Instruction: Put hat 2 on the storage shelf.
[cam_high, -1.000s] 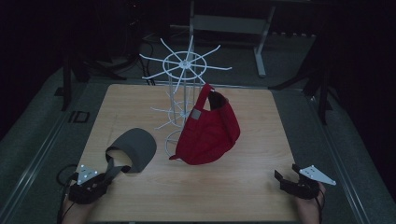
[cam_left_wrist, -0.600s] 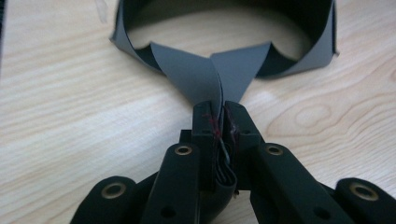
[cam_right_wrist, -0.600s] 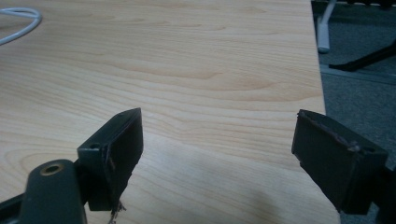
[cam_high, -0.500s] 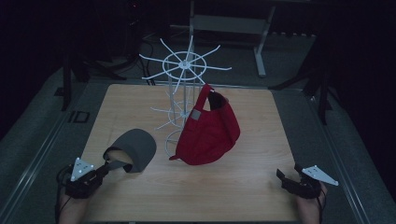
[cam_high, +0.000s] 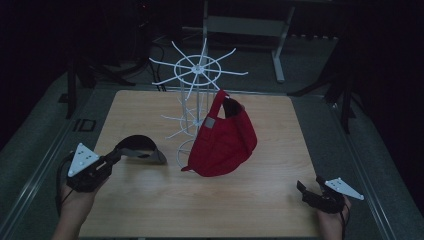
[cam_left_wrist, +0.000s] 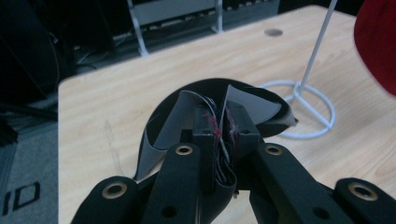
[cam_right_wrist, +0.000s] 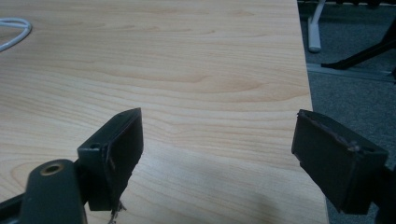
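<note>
Over by the desk's (cam_high: 150, 210) near left corner, the left gripper (cam_high: 111, 159) has its jaws clamped on the rim of a dark grey cap (cam_high: 140, 149). In the left gripper view the jaws are pressed together on folded fabric and stitching, the grey lining bunched up around them (cam_left_wrist: 219, 135). A second ago this cap sat flat on the wood as a rounded dome just left of the stand; now it is tipped and pulled toward the left edge, its brim pointing at the stand's base ring and its opening turned up. I take that as the pick having succeeded: the cap looks to be coming off the desk in the gripper's hold, probably on its way to a hook.

In the middle stands the white wire hat rack (cam_high: 199, 75), its spokes fanning out from a hub and its base ring resting on the desk. A red cap (cam_high: 225, 142) hangs from one of its arms on the right side, drooping until its brim nearly meets the desk. It has not shifted.

Near the right corner on the person's side, the right gripper (cam_high: 306, 191) rests low over the wood, jaws spread wide with nothing between them (cam_right_wrist: 215, 144). It has barely moved, drifting slightly toward the near edge.
</note>
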